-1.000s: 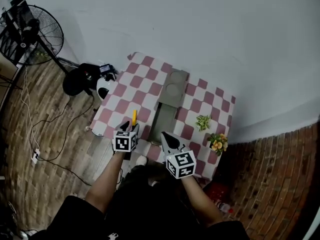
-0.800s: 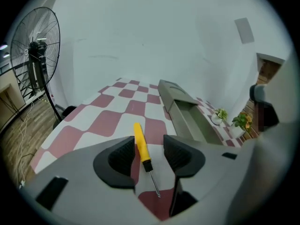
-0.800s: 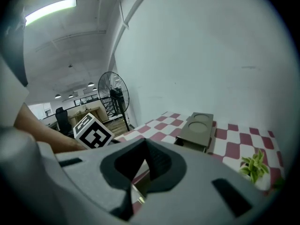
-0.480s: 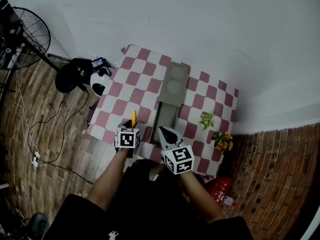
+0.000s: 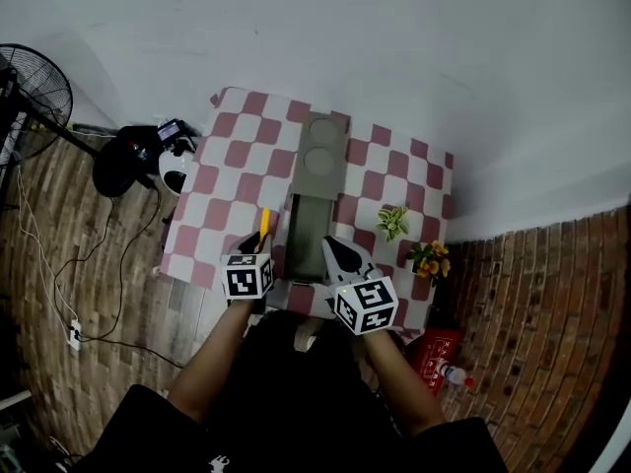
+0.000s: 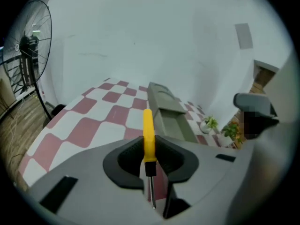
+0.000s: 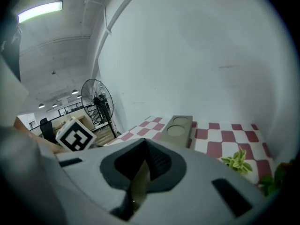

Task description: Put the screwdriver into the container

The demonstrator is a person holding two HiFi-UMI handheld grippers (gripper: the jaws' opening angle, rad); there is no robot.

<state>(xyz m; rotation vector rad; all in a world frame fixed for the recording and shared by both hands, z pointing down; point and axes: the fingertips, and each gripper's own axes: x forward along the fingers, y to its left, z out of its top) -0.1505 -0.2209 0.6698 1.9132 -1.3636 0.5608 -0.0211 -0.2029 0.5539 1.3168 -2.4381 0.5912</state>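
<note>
A yellow-handled screwdriver (image 5: 264,227) (image 6: 148,135) lies lengthwise between the jaws of my left gripper (image 5: 258,249) (image 6: 149,150), handle pointing away and metal shaft toward the camera. The jaws are closing and the black pads press on both sides of the handle. The container (image 5: 311,233) (image 6: 169,112) (image 7: 178,128) is a long grey-green tray with two round wells at its far end, just right of the screwdriver. My right gripper (image 5: 341,255) (image 7: 140,172) hovers at the tray's near end, jaws together with nothing in them.
The red-and-white checked table (image 5: 225,180) carries a small green plant (image 5: 392,222) and orange flowers (image 5: 431,260) at the right. A black bag and white helmet (image 5: 163,161) sit at the table's left, a fan (image 5: 30,87) further left. Cables run over the wooden floor.
The head camera has shifted, so the table sits more to the left and centre. Both grippers stay at the table's near edge, the left one still at the screwdriver.
</note>
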